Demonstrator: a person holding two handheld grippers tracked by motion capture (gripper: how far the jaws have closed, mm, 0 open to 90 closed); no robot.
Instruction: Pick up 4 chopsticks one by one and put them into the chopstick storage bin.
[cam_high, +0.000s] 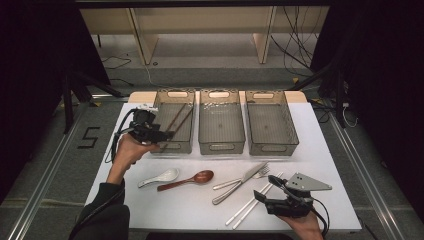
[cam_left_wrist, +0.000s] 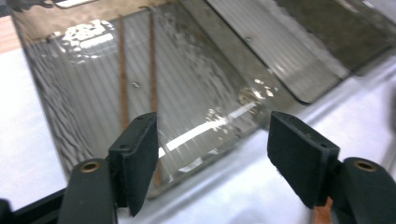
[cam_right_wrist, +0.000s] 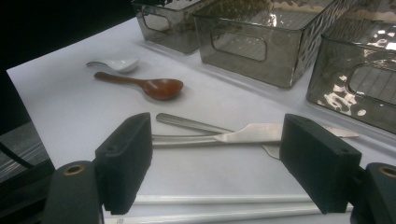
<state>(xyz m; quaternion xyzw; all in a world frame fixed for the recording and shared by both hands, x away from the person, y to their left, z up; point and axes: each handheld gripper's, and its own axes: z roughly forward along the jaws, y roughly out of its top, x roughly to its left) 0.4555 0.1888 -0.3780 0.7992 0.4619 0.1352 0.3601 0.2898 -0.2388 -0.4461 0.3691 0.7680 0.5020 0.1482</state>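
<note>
A pair of brown chopsticks (cam_high: 178, 120) lies inside the left-hand one of three smoky clear plastic bins (cam_high: 174, 127), in the upper middle of the high view. In the left gripper view the chopsticks (cam_left_wrist: 152, 65) run side by side down the ribbed floor of that bin (cam_left_wrist: 79, 98). The left gripper (cam_high: 165, 135) hovers at the bin's near left corner, held by a hand (cam_high: 129, 150) entering from the lower left; its jaws stand spread wide with nothing between them. The middle bin (cam_high: 221, 125) and right-hand bin (cam_high: 270, 127) sit just beside it in a row.

On the white table (cam_high: 200, 205) below the bins, from left to right, lie a white ceramic spoon (cam_high: 160, 177), a brown wooden spoon (cam_high: 187, 180), then a metal knife (cam_high: 239, 183) crossing a metal fork (cam_high: 245, 178), and a pair of white chopsticks (cam_high: 252, 201). The right gripper (cam_high: 276, 181) rests at the lower right of the frame, near the white chopsticks. In the right gripper view its jaws are parted and hold nothing, with the white chopsticks (cam_right_wrist: 224, 199) lying across the gap and the knife (cam_right_wrist: 252, 134) beyond them.
</note>
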